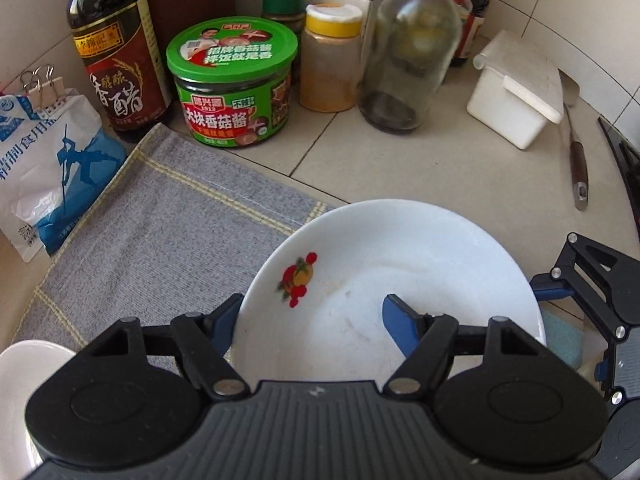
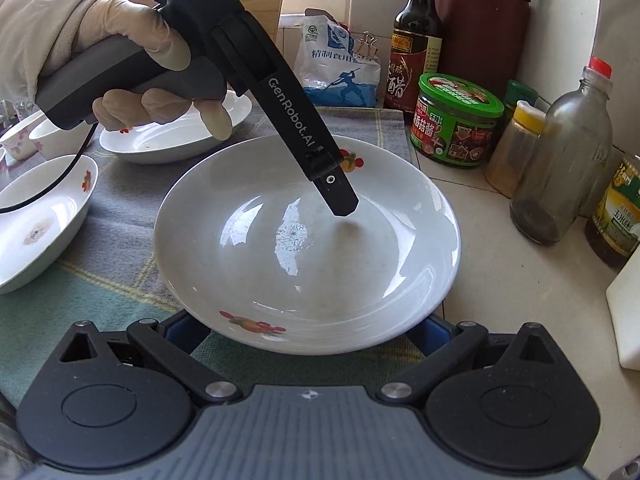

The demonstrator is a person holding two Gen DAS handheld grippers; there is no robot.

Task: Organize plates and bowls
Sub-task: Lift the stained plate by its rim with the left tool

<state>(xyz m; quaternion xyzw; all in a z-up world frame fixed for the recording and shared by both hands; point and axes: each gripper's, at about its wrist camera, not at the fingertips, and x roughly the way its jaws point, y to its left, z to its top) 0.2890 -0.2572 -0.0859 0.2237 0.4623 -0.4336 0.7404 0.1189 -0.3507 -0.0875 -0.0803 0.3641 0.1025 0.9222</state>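
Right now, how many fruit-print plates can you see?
3. The centre plate is nearest the right wrist camera; the left plate lies on the cloth; the back plate sits below the gloved hand. That hand may hide others.

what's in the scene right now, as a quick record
main item: white plate, fruit print
left gripper: straddles the plate's rim, one finger inside, one outside
right gripper: fingers under the near rim, grip unclear
under it: grey cloth
also on cloth: second plate, third plate
behind: green-lidded jar, dark bottle
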